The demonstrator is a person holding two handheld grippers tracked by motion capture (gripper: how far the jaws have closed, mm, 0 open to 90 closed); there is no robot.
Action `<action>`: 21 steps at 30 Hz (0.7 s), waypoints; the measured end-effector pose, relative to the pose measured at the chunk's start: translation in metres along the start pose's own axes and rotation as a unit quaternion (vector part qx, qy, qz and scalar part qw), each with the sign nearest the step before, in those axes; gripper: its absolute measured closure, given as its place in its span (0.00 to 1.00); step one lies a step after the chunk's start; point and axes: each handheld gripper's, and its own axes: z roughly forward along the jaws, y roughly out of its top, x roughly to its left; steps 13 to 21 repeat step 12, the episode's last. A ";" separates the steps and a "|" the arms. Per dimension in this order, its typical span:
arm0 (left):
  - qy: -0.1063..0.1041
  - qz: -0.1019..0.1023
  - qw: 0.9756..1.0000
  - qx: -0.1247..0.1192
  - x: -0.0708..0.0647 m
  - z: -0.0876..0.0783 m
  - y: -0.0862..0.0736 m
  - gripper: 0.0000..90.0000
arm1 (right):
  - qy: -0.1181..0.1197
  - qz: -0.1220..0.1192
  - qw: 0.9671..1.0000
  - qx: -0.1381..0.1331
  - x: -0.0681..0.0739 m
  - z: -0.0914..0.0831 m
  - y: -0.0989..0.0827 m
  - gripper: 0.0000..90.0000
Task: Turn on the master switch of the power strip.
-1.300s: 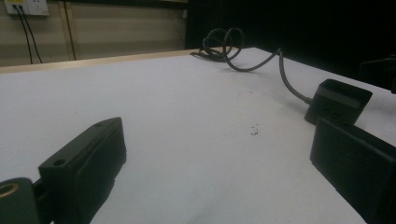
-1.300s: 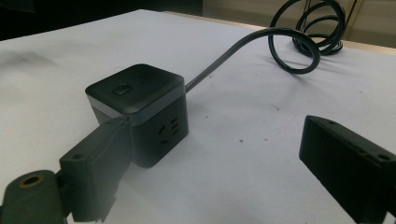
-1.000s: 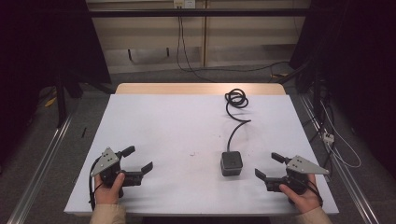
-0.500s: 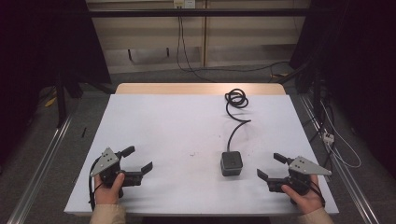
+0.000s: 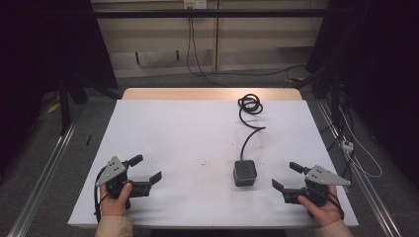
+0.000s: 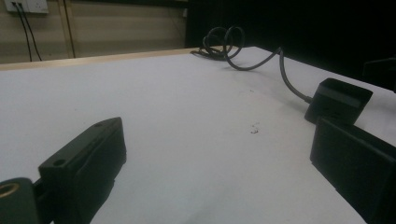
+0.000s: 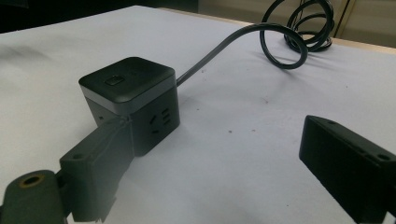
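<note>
Tongs, left point(image 5: 147, 170) and right point(image 5: 285, 176), are sitting spread and empty on the worktop point(image 5: 188, 143), probably idling beside the socket cube point(image 5: 244, 172).

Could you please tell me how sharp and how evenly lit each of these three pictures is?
High view: the white table is evenly lit and sharp, while the room at both sides falls into black. Left gripper view: dim, the near tongs soft, the cable clearer. Right gripper view: the power cube is sharp, and the near left jaw is hazy and blurred.
</note>
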 end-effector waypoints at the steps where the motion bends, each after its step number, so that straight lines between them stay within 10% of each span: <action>1: 0.000 0.000 1.000 0.000 0.000 0.000 0.000 0.04 | 0.000 0.000 1.000 0.000 0.000 0.000 0.000 0.11; 21: 0.003 -0.003 1.000 0.003 0.001 -0.003 -0.002 0.04 | 0.004 -0.005 1.000 0.002 0.001 0.003 0.001 0.11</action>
